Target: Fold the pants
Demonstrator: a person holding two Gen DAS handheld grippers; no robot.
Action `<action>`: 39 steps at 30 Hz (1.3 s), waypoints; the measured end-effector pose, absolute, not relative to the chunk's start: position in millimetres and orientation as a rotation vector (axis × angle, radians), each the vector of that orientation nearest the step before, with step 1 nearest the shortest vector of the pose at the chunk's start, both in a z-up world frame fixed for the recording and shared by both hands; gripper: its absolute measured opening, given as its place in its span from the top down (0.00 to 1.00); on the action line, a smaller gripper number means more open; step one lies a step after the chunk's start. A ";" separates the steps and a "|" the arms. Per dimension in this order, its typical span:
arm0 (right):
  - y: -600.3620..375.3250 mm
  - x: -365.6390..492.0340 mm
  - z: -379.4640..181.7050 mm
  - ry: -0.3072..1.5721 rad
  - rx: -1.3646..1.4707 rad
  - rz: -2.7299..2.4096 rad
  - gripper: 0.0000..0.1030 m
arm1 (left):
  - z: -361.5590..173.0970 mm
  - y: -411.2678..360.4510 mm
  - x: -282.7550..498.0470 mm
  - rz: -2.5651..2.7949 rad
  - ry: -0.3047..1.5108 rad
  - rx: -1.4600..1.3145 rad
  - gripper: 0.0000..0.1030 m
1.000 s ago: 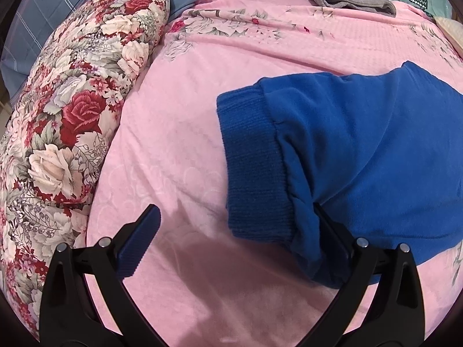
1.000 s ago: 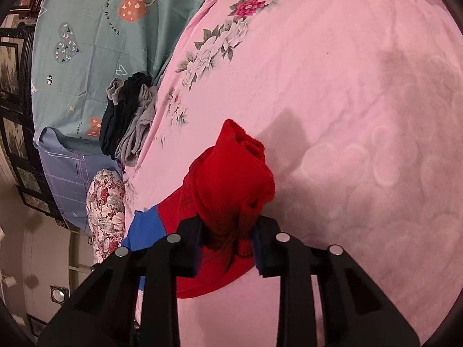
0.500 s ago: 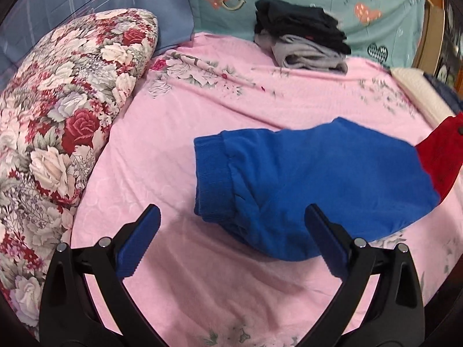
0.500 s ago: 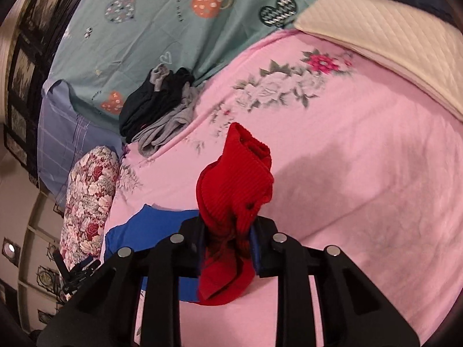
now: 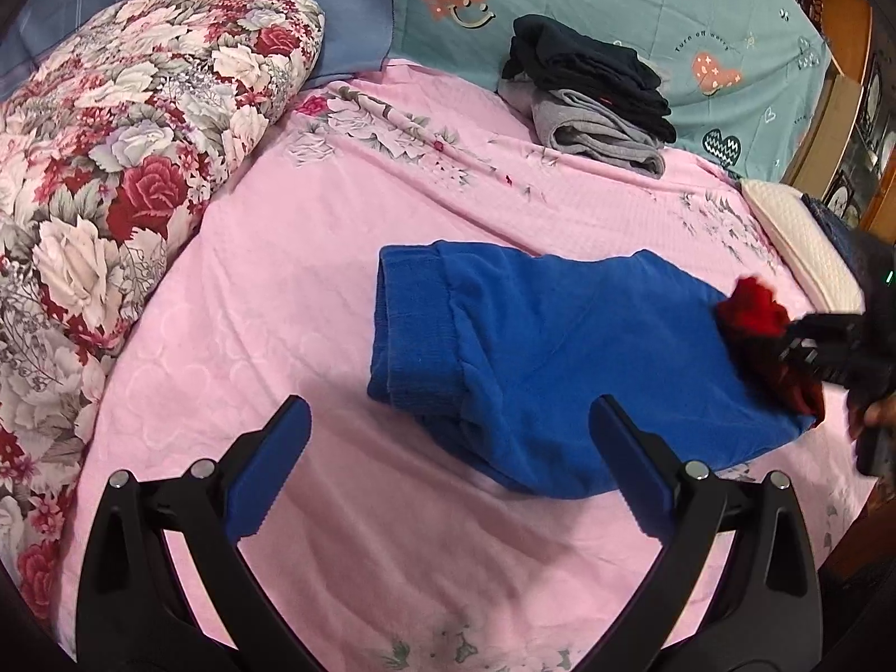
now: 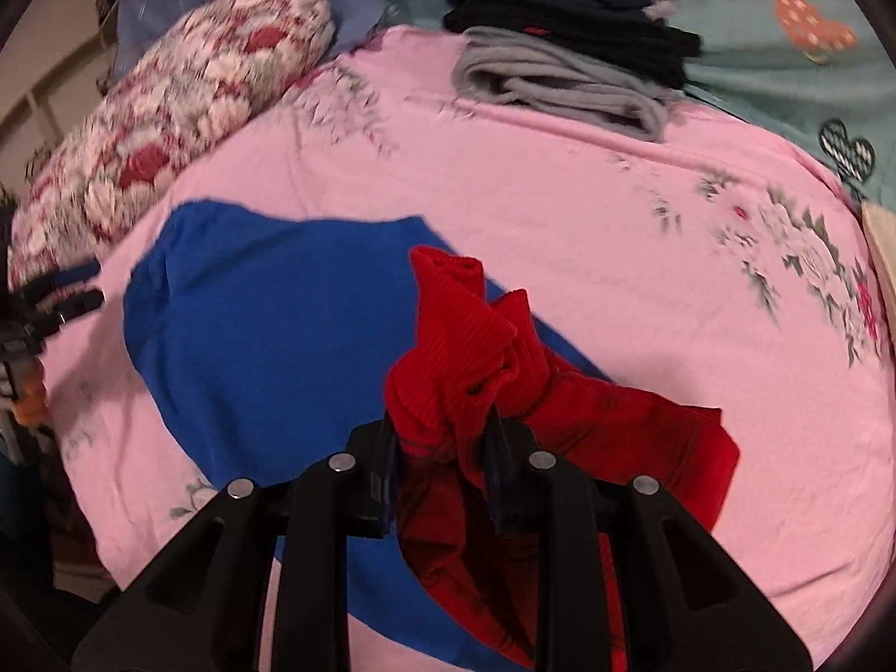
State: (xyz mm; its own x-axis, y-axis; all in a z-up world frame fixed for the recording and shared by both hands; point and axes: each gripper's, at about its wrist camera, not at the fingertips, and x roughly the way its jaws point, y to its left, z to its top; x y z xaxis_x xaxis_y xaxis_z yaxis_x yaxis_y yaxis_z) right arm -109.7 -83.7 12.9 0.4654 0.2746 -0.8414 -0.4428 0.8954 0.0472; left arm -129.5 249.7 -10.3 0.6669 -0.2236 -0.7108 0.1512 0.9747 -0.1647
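The pants are blue (image 5: 560,358) with a red part (image 6: 465,347). They lie on the pink bedsheet (image 5: 313,257), blue ribbed cuff end to the left. My right gripper (image 6: 442,448) is shut on the bunched red ribbed end and holds it raised over the blue part. It also shows at the right edge of the left wrist view (image 5: 806,347). My left gripper (image 5: 448,470) is open and empty, hovering just in front of the blue cuff, touching nothing.
A floral pillow (image 5: 112,168) lies along the left. A folded stack of black and grey clothes (image 5: 593,95) sits at the back by the teal heart-print bedding (image 5: 616,0). A cream quilted pad (image 5: 801,246) is at the far right.
My left gripper has pulled back from the blue cuff, staying open. My right gripper has carried the red end over toward the blue part, still shut on it.
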 end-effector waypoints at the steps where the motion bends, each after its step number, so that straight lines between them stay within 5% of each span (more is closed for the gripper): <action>1: -76.9 -110.4 6.9 0.997 -0.213 0.450 0.72 | -11.5 249.4 -128.3 -0.216 0.816 -0.103 0.02; 2: -69.3 -111.0 -2.0 1.005 -0.253 0.442 0.70 | -13.0 248.7 -127.4 -0.218 0.819 -0.106 0.02; 4: -63.2 -112.3 -8.2 1.033 -0.260 0.489 0.31 | -16.0 245.5 -124.9 -0.226 0.832 -0.109 0.02; 6: -61.2 -116.2 -3.3 1.046 -0.194 0.574 0.23 | -17.8 242.6 -123.5 -0.233 0.839 -0.109 0.02; 15: -120.0 -101.4 6.3 1.091 0.356 0.675 0.22 | -17.1 248.5 -123.6 -0.207 0.853 -0.169 0.02; 18: -109.4 -98.6 -11.4 1.155 0.288 0.647 0.23 | -17.4 257.5 -125.9 -0.182 0.873 -0.212 0.02; 25: -15.6 -146.8 28.6 0.917 -0.310 0.797 0.23 | -25.7 287.5 -130.9 -0.158 0.958 -0.414 0.02; 30: 41.3 -164.3 -7.1 0.925 -0.580 0.886 0.43 | -41.0 289.4 -134.7 -0.203 1.030 -0.546 0.02; 35: 58.4 -148.4 -25.2 0.930 -0.616 0.869 0.51 | -50.5 281.3 -128.9 -0.227 1.058 -0.610 0.02; 39: 61.9 -141.0 -29.5 0.904 -0.629 0.866 0.80 | -54.8 271.9 -119.9 -0.258 1.078 -0.655 0.02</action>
